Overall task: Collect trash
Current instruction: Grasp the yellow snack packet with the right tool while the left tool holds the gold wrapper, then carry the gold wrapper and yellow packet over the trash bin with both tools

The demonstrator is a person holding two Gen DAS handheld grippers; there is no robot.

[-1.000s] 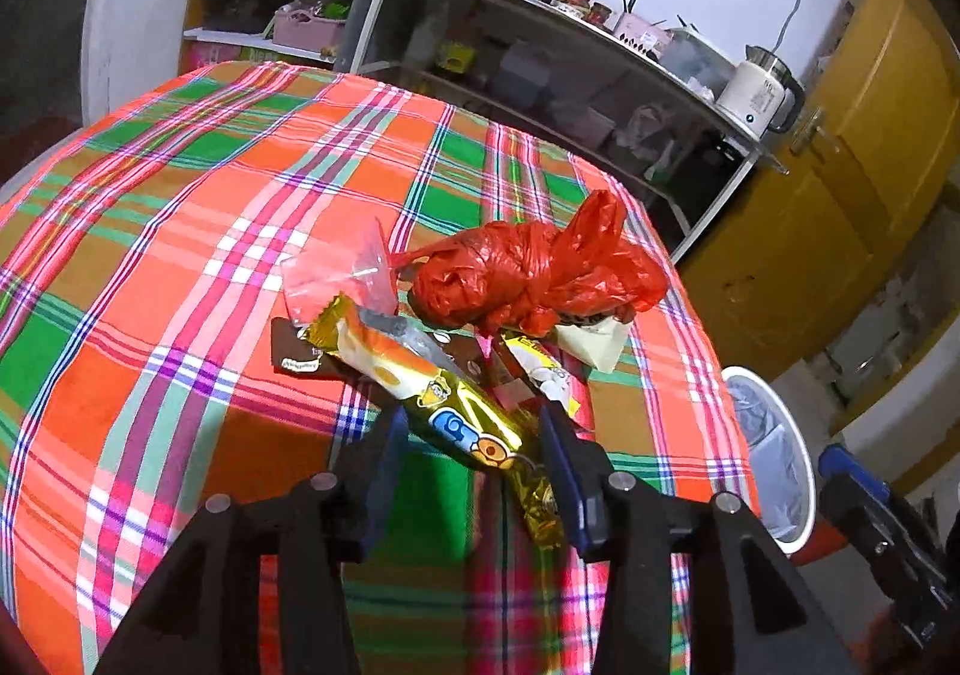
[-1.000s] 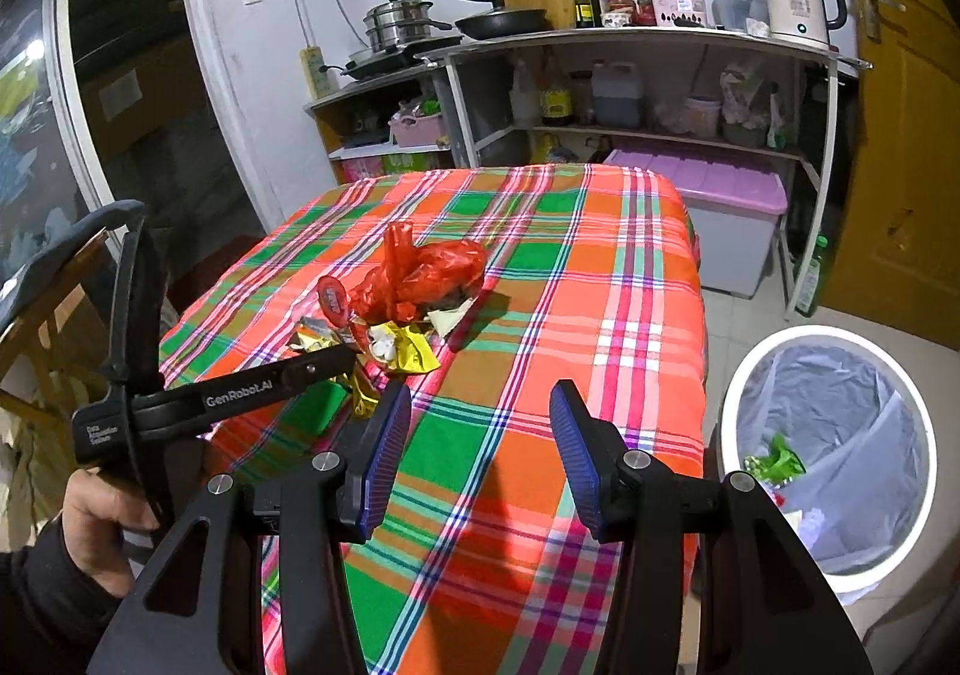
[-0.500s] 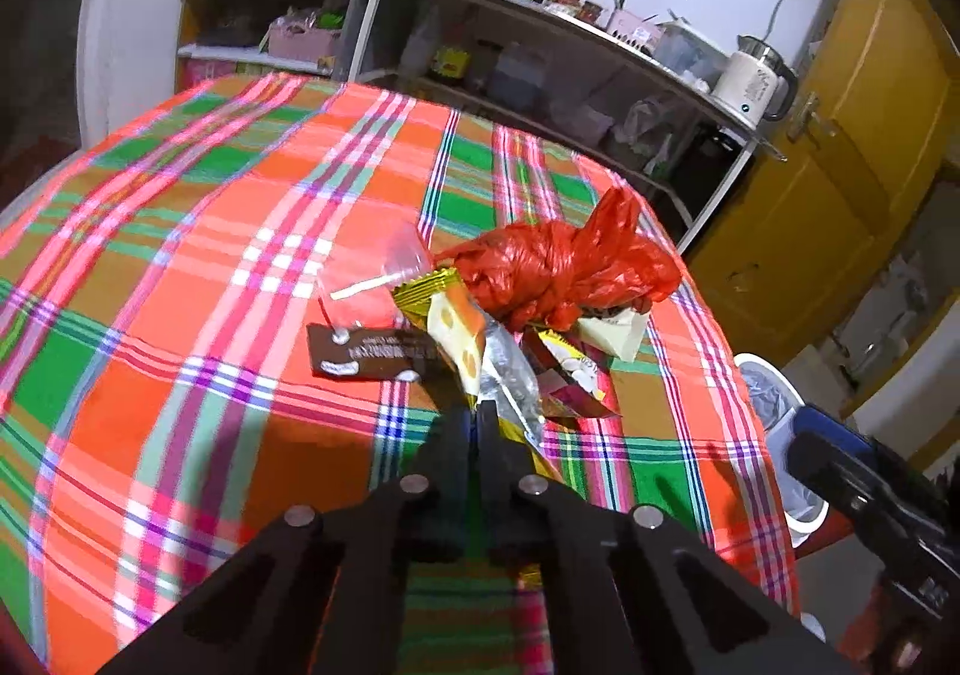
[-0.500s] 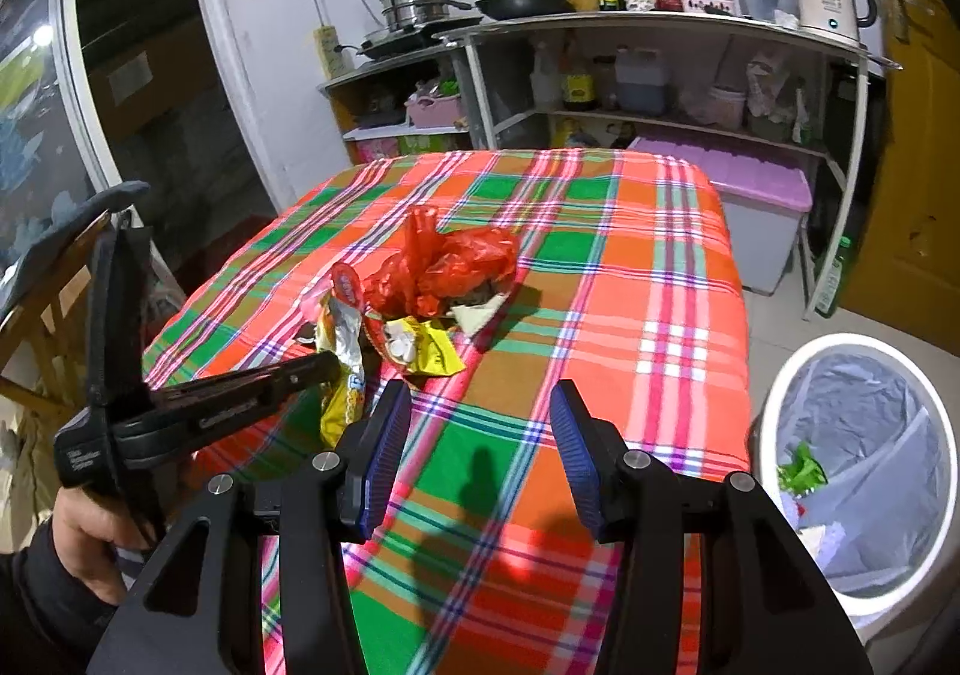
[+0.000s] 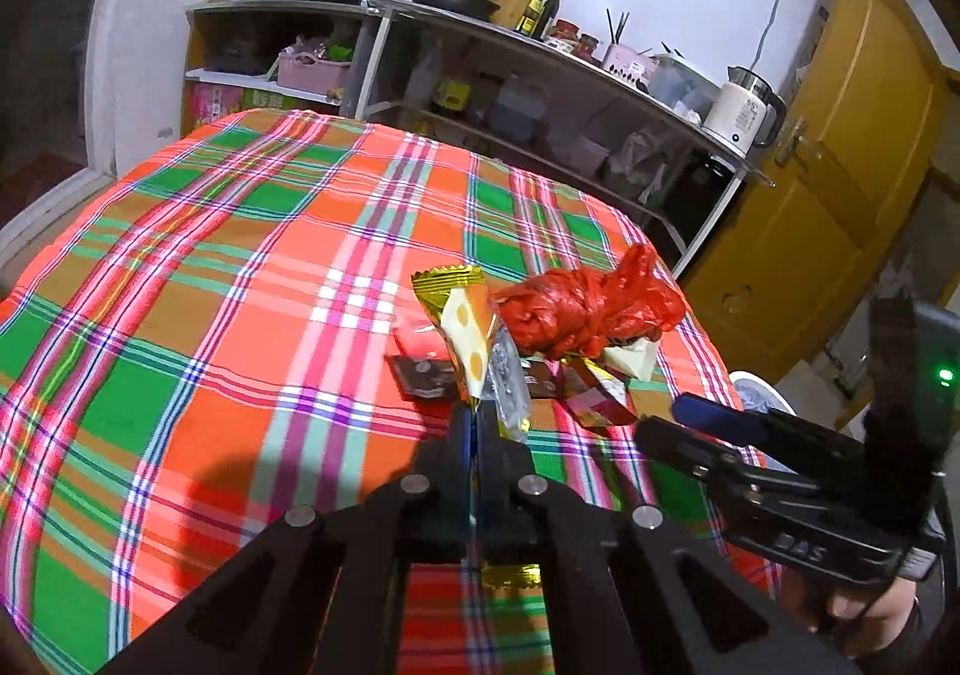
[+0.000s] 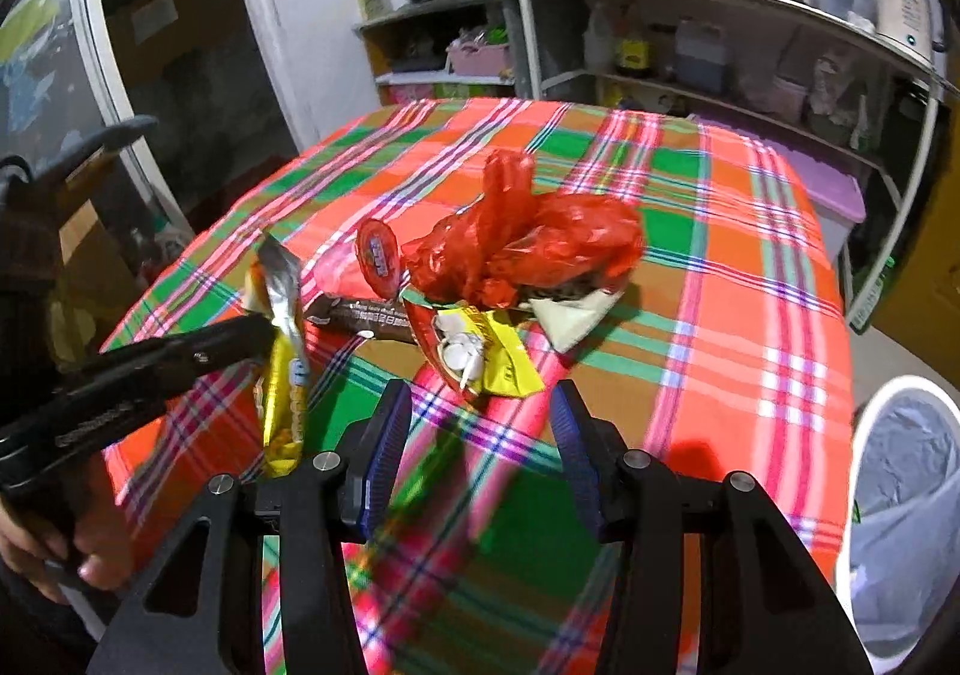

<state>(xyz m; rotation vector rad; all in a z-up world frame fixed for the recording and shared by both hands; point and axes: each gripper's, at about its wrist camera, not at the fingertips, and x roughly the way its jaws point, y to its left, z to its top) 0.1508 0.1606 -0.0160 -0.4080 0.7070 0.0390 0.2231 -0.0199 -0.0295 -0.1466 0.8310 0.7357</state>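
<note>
Left wrist view: the left gripper (image 5: 476, 423) is clamped on a long gold foil snack wrapper (image 5: 465, 339), which stands lifted off the orange, green and pink plaid tablecloth (image 5: 240, 279).
Open room: bare cloth spreads wide to the left and toward the far table edge.
Trash pile: a crumpled red plastic bag (image 5: 585, 309) sits near the right table edge, with a brown chocolate-bar wrapper (image 5: 420, 375) and a white triangular paper scrap (image 5: 630, 360) at its foot.
Right wrist view: the right gripper (image 6: 480, 450) holds its blue-padded jaws apart with nothing between them, just short of a torn yellow wrapper (image 6: 507, 360).
Bin: a white round waste bin lined with a grey bag (image 6: 894, 501) stands on the floor beside the right table edge; a little green shows inside, too cropped to tell.
</note>
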